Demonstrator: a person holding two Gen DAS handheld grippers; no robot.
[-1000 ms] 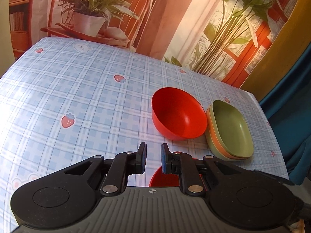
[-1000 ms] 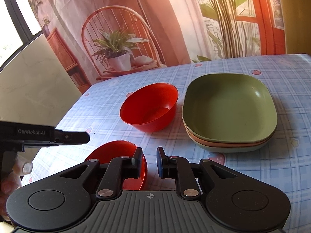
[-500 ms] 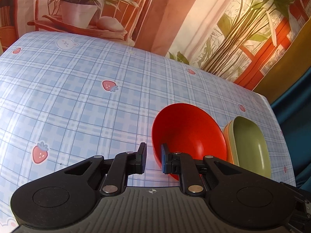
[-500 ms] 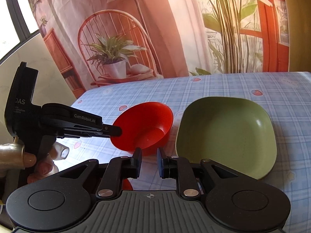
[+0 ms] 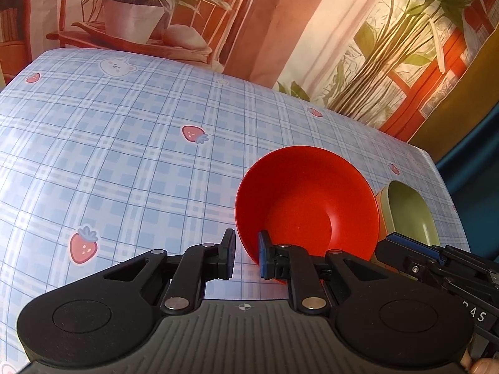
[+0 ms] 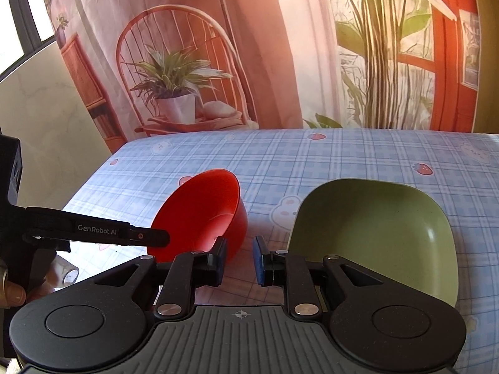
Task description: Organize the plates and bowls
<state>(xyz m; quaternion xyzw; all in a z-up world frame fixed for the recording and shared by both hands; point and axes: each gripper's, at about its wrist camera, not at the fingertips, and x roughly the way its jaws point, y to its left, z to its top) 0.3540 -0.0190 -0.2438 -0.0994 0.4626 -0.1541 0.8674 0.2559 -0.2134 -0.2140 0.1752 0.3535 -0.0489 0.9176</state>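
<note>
With its fingers apart astride the rim, the left gripper (image 5: 244, 254) could tip the red bowl (image 5: 307, 202) into the green plate (image 6: 374, 237) near the table's (image 5: 124, 155) right edge; the right gripper (image 6: 239, 260) is parted, empty.

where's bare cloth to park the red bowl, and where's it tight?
Bare tablecloth runs left of the red bowl to the far edge by the backdrop; more beyond the green plate. Tight: the strip between bowl and plate, with the left gripper at the bowl's near rim and the right gripper just before that strip.
</note>
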